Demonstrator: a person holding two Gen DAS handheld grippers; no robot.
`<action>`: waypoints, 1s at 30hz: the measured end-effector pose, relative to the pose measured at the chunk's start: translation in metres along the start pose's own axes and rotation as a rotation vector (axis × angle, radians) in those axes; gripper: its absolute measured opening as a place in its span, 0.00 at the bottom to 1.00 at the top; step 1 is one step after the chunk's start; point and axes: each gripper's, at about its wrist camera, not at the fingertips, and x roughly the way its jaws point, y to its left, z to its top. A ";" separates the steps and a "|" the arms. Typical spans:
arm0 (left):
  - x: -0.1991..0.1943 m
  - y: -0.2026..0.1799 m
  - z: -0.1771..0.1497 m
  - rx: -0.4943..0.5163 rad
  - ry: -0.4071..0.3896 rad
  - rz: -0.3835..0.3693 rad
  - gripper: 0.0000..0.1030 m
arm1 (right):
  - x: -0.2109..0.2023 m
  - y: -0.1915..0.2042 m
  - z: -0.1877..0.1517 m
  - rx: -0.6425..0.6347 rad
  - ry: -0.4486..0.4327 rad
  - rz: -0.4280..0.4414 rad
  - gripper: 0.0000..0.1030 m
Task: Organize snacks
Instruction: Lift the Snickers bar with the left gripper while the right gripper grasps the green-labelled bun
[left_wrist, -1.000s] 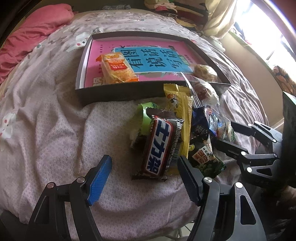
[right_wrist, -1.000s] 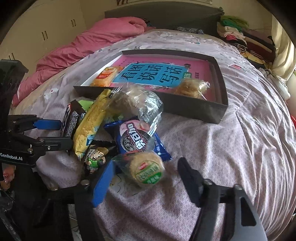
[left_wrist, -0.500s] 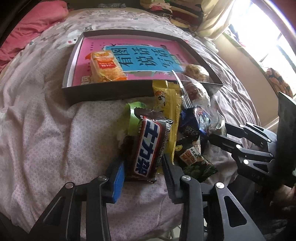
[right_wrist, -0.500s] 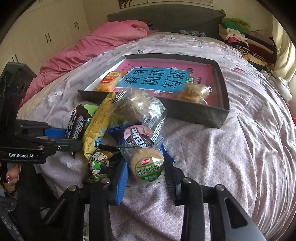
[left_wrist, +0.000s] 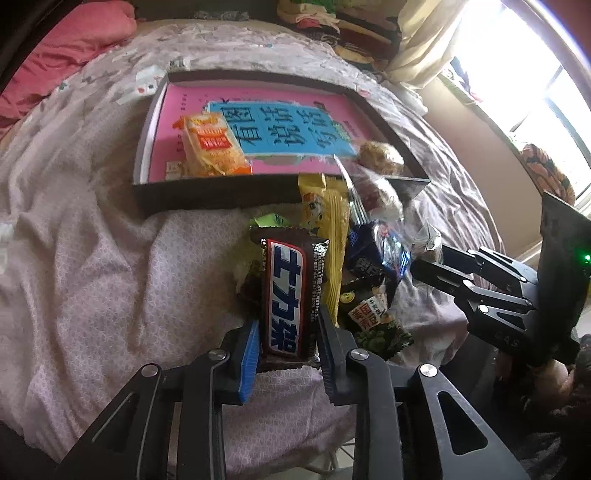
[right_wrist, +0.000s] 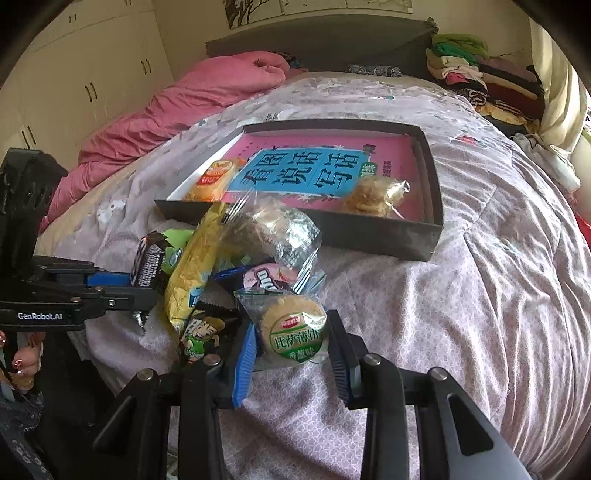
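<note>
Both sets of jaws, wide apart a second before, had drawn in on snacks. The left gripper (left_wrist: 286, 354) was closing on the near end of a brown chocolate bar with a blue-and-white label (left_wrist: 286, 291), its pads pressing the wrapper's sides. The right gripper (right_wrist: 291, 354) sat clamped on a clear packet holding a round biscuit with a green label (right_wrist: 295, 328). Neither hand had travelled much, so both snacks lay at the near edge of the pile on the pale patterned bedspread (right_wrist: 461, 295). With two grips made, lifting toward the tray was probably next.

The shallow dark tray lined with a pink-and-blue printed sheet (right_wrist: 430, 173) lay beyond the pile and already held an orange cracker packet (right_wrist: 214, 179) on its left and a clear bag of pale cookies (right_wrist: 373, 195) on its right. Between grippers and tray stood a long yellow wrapper (left_wrist: 327, 243), a crinkled clear bag (right_wrist: 273, 229) and a dark blue packet (left_wrist: 373, 254), overlapping the held pieces and liable to drag along.
</note>
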 end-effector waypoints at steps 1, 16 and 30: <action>-0.002 0.000 0.001 0.000 -0.007 0.001 0.28 | -0.002 -0.001 0.001 0.007 -0.006 0.004 0.36; -0.031 0.007 0.012 -0.023 -0.108 0.024 0.28 | -0.020 -0.009 0.010 0.064 -0.091 -0.022 0.35; -0.041 0.013 0.026 -0.058 -0.158 0.030 0.28 | -0.030 -0.021 0.022 0.107 -0.148 -0.059 0.35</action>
